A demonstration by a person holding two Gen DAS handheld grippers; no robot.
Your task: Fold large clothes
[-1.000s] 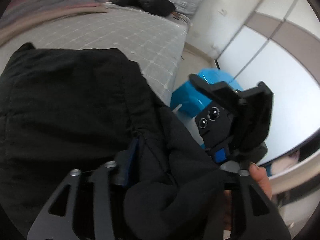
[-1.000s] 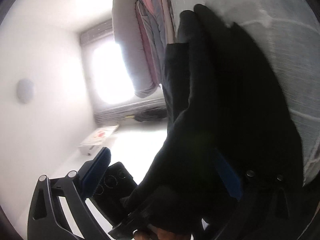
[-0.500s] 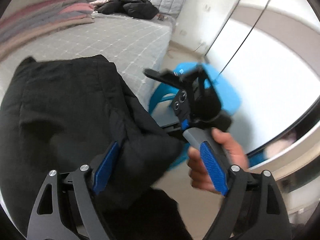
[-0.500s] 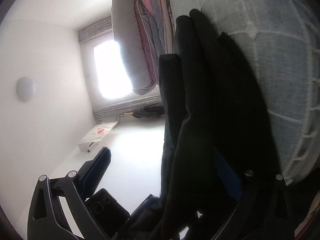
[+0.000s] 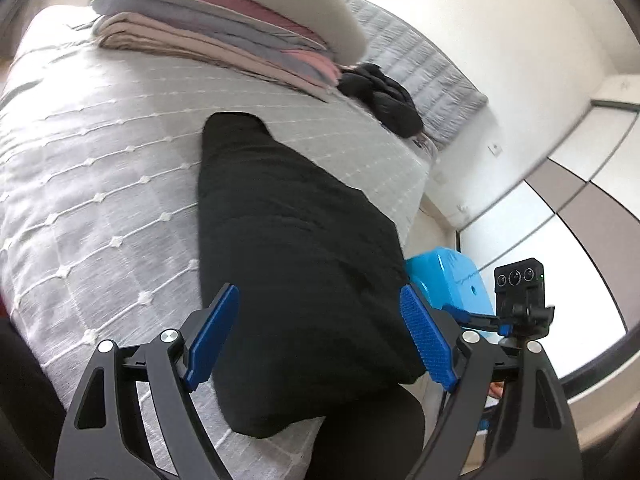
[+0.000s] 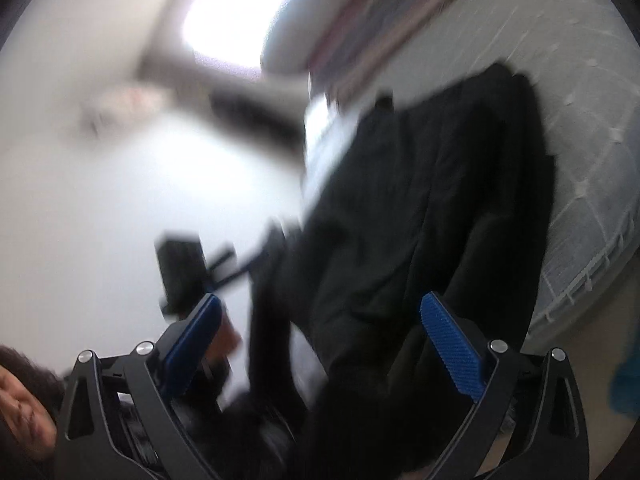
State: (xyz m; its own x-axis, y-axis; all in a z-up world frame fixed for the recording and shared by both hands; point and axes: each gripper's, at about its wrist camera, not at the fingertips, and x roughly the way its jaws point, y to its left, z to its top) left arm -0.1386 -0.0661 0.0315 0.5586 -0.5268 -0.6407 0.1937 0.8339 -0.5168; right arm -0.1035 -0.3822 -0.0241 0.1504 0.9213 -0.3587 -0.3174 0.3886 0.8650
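A large black garment [image 5: 296,248] lies folded in a long strip on the grey quilted bed [image 5: 100,200], its near end at the bed's edge. My left gripper [image 5: 320,336] is open and empty, pulled back above the garment's near end. The right gripper shows in this view at the right [image 5: 520,300], beside the bed. In the blurred right wrist view the same garment [image 6: 432,208] fills the middle, and my right gripper [image 6: 324,340] is open with nothing between its blue pads.
A stack of folded blankets [image 5: 224,36] and a pillow sit at the far side of the bed. Another dark jacket [image 5: 384,96] lies near the headboard. A blue stool [image 5: 448,276] stands by the bed's edge, with white wardrobe doors [image 5: 560,240] behind.
Both grippers have let go of the black garment and opened. The left gripper has drawn back and up, so the garment now lies flat on the bed. The right gripper is swinging fast.
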